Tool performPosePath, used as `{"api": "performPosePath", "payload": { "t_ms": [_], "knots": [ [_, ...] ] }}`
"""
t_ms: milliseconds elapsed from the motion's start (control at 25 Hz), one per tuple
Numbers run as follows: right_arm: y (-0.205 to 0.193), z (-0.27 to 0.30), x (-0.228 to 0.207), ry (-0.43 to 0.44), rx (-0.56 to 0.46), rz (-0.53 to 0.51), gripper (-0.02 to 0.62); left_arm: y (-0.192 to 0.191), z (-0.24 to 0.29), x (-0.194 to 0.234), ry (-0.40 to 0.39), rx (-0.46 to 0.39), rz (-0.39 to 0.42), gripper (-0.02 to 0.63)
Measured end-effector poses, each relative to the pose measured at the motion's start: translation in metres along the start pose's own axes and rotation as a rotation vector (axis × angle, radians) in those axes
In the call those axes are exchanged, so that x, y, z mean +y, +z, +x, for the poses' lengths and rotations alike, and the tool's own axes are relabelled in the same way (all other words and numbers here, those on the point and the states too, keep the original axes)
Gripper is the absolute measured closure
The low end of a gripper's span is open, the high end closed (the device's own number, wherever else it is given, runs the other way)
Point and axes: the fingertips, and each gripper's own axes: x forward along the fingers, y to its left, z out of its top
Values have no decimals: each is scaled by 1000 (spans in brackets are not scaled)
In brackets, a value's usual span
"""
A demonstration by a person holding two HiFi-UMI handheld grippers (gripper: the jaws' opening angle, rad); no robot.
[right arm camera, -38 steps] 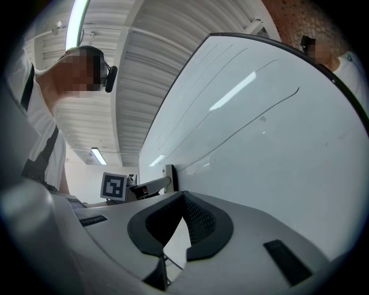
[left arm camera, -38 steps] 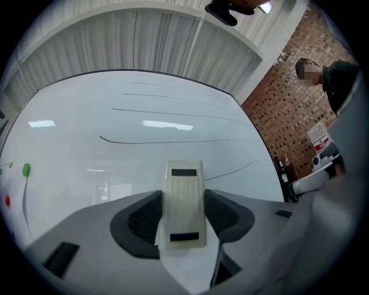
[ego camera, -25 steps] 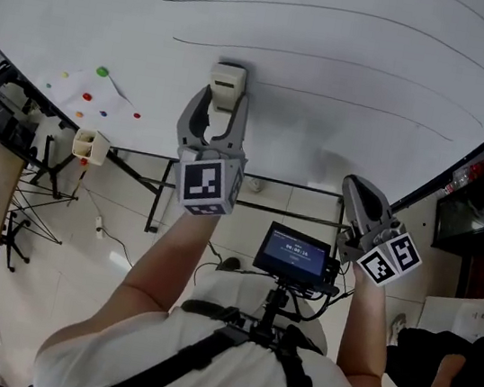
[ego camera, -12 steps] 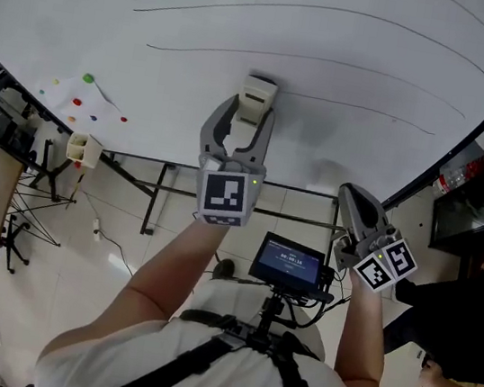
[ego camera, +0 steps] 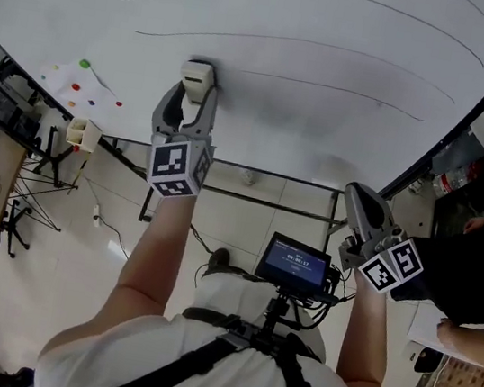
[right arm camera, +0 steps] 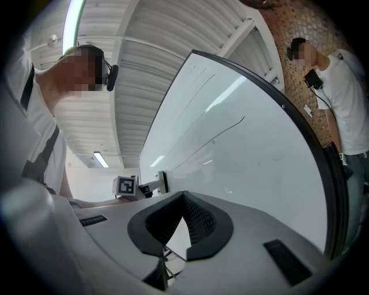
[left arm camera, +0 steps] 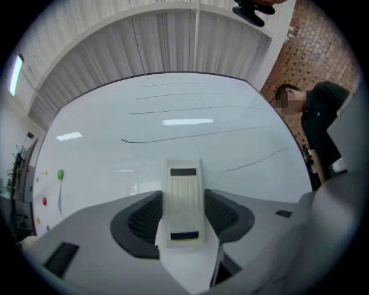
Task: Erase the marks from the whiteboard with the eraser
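At the bottom of the head view, black harness straps [ego camera: 226,354] crossed the person's white-shirted chest. A small dark screen with a lit blue display [ego camera: 297,261] stood on a mount just above them.

Right of the screen, the grey plastic right gripper [ego camera: 357,195] was raised near the lower edge of the board. In the right gripper view its black ribbed pads met at their tips, with nothing between them.

Left of centre, the grey plastic left gripper [ego camera: 195,89] reached further up the frame. Its jaws were clamped on a cream, ribbed, block-shaped eraser [ego camera: 197,75] with a dark strip at each end. The eraser lay lengthwise between the two pads, and its far end stuck out past them.

That end appeared to rest against the large white whiteboard [ego camera: 342,22], which filled the upper half of the frame. It sat at the left end of the lowest of several long, thin, dark curved lines [ego camera: 331,88]; the others ran across the board above it.

Near the board's left edge sat a cluster of small coloured dots [ego camera: 84,64], the topmost one green. In the left gripper view, a person in dark clothing [left arm camera: 326,115] stood past the board's right edge.
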Motion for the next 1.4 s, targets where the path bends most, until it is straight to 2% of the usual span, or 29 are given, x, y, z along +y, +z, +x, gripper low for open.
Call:
{"api": "performPosePath", "payload": {
  "t_ms": [120,280,400,560,680,800,920,1000,1160,1400],
  "knots": [
    [-9,-10,-6,-12,3,5,574,-4,1,21,107,-6,-35,370],
    [8,-39,-9,-34,-13,-2,574,19,0,-30,79,-42,-6,368],
    [16,-39,-6,-50,-23,-8,574,31,6,-52,65,-66,18,370],
    [-4,-28,-11,-54,-26,-10,574,19,12,-82,-18,-99,70,369],
    [8,-40,-7,-54,-22,-13,574,36,4,-128,-95,-125,129,369],
    [18,-40,-3,-57,-7,-20,574,47,1,-151,-180,-142,201,368],
    [20,-26,-1,-73,-4,-23,574,47,-1,-148,-287,-160,237,367],
    [15,-12,7,-74,5,-21,574,43,-4,-134,-320,-159,241,365],
    [9,7,10,-51,20,-33,574,39,-4,-99,-252,-156,167,362],
    [11,2,6,-85,21,-41,574,39,-9,-77,-222,-217,196,357]
  ]
}}
